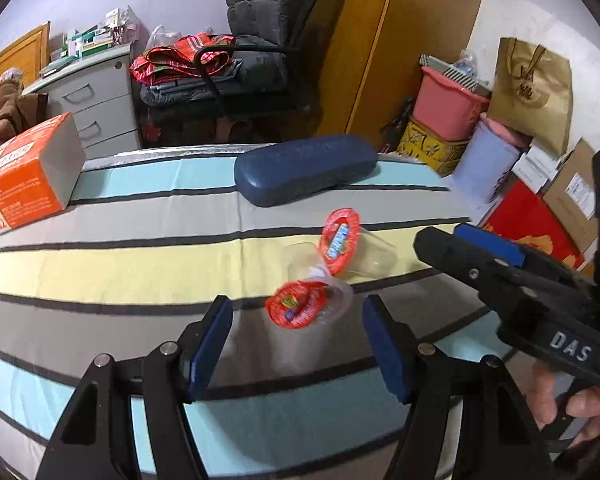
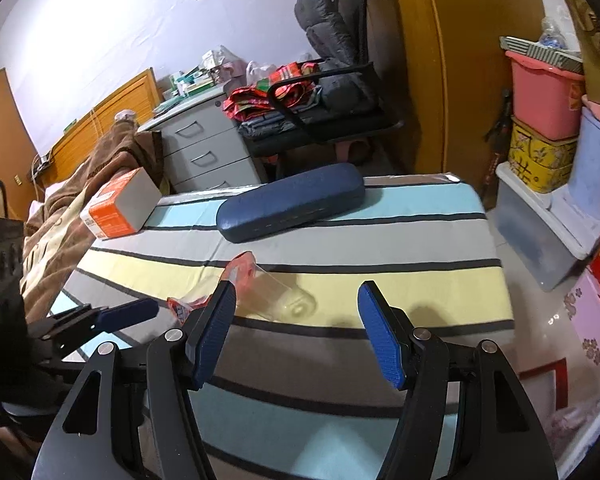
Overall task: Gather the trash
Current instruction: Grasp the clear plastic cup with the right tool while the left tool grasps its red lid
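Note:
Two clear plastic cups with peeled red foil lids lie on their sides on the striped tablecloth. The near cup lies just ahead of my open left gripper, between its blue pads. The far cup lies behind it, near my right gripper, which reaches in from the right. In the right wrist view my right gripper is open and empty above the cloth; the far cup lies by its left pad, and the left gripper shows at the left.
A dark blue glasses case lies at the far side of the table. An orange and white box stands at the far left. A grey drawer unit, a loaded chair and stacked boxes stand beyond the table.

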The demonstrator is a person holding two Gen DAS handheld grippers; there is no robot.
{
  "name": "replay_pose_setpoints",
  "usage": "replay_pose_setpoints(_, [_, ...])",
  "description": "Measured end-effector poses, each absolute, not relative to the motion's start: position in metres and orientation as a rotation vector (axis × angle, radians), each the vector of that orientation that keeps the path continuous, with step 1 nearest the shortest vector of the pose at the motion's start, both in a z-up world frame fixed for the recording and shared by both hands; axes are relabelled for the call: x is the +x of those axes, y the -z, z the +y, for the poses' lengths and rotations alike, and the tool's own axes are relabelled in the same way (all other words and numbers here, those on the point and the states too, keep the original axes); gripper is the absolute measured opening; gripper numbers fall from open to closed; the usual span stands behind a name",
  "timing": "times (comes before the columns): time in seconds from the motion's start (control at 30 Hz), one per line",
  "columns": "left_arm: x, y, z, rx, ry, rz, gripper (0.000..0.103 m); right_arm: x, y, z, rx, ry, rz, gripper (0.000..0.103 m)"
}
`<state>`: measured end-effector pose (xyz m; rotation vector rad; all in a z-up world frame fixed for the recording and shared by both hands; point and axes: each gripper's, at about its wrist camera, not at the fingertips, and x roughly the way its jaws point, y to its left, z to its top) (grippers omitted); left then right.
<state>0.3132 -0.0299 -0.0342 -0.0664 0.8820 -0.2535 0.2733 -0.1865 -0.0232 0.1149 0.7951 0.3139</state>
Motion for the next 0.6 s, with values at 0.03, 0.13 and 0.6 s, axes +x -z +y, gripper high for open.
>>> replay_pose_setpoints(0.03, [0.316,0.037,-0.029,-0.065,0.240,0.894,0.069,0.274,0.024,-0.185,0.109,-0.310,0.798,0.065])
replay_pose_setpoints(0.13, [0.321,0.039,-0.026,-0.080,0.242,0.893,0.069,0.281,0.024,-0.184,0.092,-0.324,0.805,0.065])
replay_pose_setpoints(0.6, [0.327,0.044,0.009,-0.169,0.186,0.895,0.058,0.295,0.031,-0.173,0.000,-0.432,0.831,0.065])
